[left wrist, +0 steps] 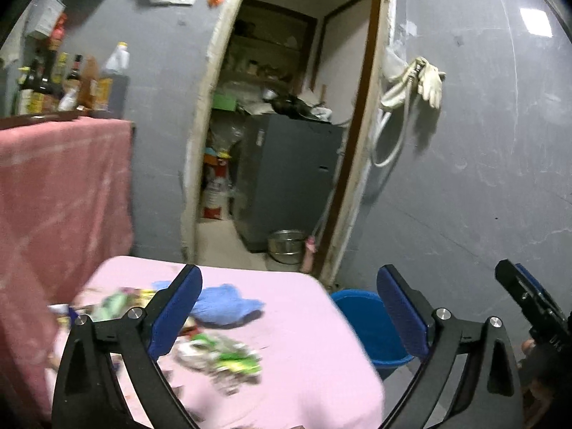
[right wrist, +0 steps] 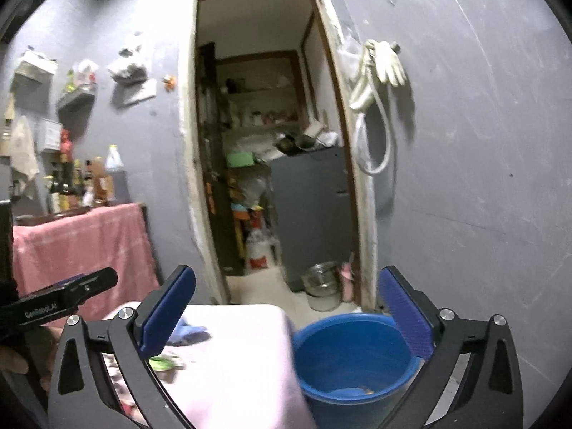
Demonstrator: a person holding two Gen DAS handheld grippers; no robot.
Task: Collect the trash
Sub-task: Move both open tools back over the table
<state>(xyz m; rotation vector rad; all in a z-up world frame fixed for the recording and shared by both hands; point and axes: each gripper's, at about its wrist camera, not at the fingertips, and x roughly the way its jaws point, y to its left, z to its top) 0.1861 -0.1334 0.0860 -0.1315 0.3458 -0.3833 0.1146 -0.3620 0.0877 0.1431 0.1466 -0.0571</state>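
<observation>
Through the left wrist camera, my left gripper (left wrist: 289, 316) has its jaws spread wide with nothing between the blue pads. Below and ahead of it lies the pink-covered table (left wrist: 304, 321), and most of the work is plainly still there: a heap of crumpled wrappers (left wrist: 221, 357) sits just under my left finger, more wrappers (left wrist: 118, 300) lie beyond that finger towards the table's far left, and a blue cloth (left wrist: 225, 302) rests between the jaws' line of sight, further out. The blue bucket (left wrist: 368, 325) stands on the floor just off the table's right edge, beside my right finger. The other tool shows at the far right of this view.

Through the right wrist camera, my right gripper (right wrist: 286, 316) is likewise wide apart and empty. The bucket (right wrist: 354, 350) sits directly under and ahead of its right finger, and I can make out something small at the bottom, too dim to name. The table (right wrist: 236, 357) lies to the left, with a green wrapper (right wrist: 162, 363) by my left finger.

I judge collection barely started: both tools free, most trash still on the table.
</observation>
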